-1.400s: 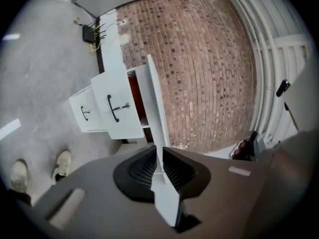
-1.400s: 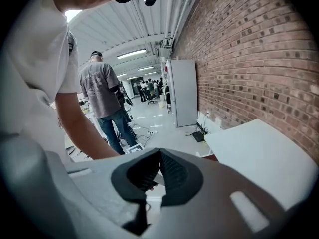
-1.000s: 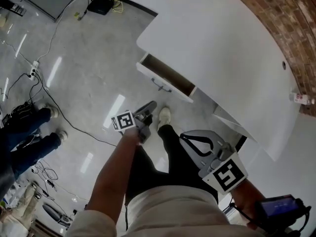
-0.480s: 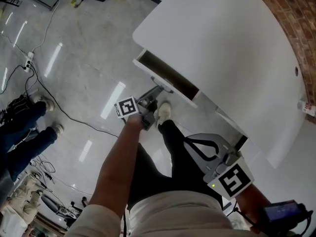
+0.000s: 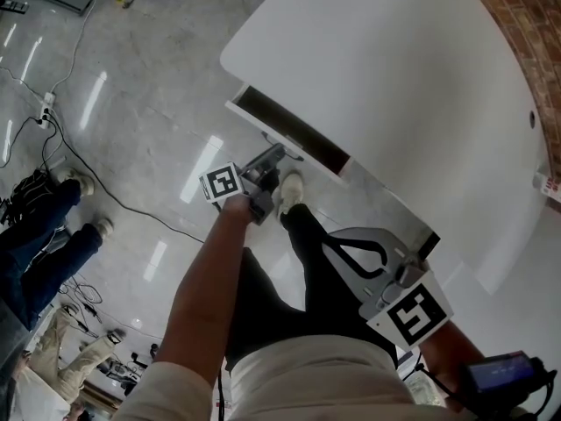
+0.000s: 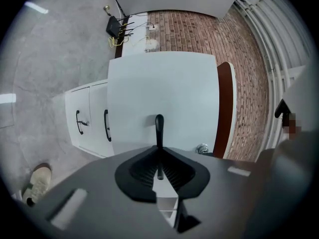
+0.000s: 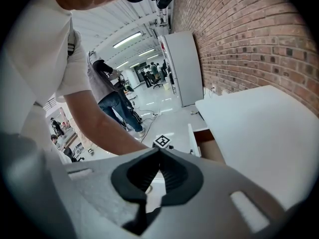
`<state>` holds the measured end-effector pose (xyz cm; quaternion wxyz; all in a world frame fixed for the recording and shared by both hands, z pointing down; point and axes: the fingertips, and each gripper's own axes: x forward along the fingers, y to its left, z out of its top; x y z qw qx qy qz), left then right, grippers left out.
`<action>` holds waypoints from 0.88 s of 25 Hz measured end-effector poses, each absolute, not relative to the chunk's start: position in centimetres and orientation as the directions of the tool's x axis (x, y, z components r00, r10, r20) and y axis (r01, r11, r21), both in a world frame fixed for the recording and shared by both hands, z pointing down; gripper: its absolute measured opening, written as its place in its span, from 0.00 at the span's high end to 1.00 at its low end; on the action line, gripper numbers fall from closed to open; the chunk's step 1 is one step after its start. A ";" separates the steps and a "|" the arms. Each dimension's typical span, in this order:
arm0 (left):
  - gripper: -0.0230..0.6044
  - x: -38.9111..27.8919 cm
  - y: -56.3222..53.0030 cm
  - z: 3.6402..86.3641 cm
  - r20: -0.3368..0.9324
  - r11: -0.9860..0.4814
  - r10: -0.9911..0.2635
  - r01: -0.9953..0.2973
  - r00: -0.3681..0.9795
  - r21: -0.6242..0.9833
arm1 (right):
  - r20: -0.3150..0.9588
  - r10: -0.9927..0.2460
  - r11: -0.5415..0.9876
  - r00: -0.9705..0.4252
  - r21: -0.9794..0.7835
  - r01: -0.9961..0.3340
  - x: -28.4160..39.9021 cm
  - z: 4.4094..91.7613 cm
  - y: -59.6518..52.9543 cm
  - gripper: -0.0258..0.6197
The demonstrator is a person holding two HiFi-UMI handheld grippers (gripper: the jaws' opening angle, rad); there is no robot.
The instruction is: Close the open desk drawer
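The white desk (image 5: 394, 86) has its top drawer (image 5: 282, 140) pulled out, with a dark inside showing. My left gripper (image 5: 275, 154) is at the drawer front. In the left gripper view the drawer's black bar handle (image 6: 159, 126) runs straight through the line where the jaws meet, and my left gripper (image 6: 159, 147) is shut on it. The drawer front (image 6: 164, 88) fills the view behind it. My right gripper (image 5: 338, 246) hangs low beside my leg, shut and empty. In its own view the right gripper (image 7: 159, 151) faces the desk top (image 7: 259, 133) and the open drawer (image 7: 205, 144).
My shoe (image 5: 290, 202) stands on the floor just below the drawer. Two lower drawers with black handles (image 6: 92, 121) sit under the open one. Cables (image 5: 79, 160) cross the grey floor, and another person's legs (image 5: 44, 226) are at the left. A brick wall (image 5: 526, 16) backs the desk.
My left gripper has moved forward from beside my leg to the drawer front and closed on the handle. The right gripper has stayed low at the right.
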<state>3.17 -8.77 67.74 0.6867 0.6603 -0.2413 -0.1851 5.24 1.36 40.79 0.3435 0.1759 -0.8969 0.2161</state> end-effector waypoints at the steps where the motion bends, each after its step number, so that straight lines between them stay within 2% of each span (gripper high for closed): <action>1: 0.92 3.2 -8.7 67.6 0.083 0.070 -0.578 -0.053 0.812 0.996 | 0.692 -0.167 0.843 -0.703 -0.269 -0.465 5.2 40.8 1.4 0.96; 4: 0.92 3.3 -8.9 67.1 0.064 0.094 -0.605 -0.009 0.794 0.996 | 0.693 -0.166 0.836 -0.702 -0.278 -0.473 5.3 41.0 1.3 0.96; 8: 0.92 3.7 -9.5 67.2 0.073 0.073 -0.598 -0.037 0.798 0.997 | 0.696 -0.157 0.834 -0.701 -0.287 -0.472 5.0 41.3 1.3 0.96; 22: 0.93 6.0 -14.1 66.5 0.010 0.023 -0.601 0.005 0.799 1.000 | 0.716 -0.167 0.830 -0.678 -0.269 -0.488 5.1 41.8 -0.1 0.96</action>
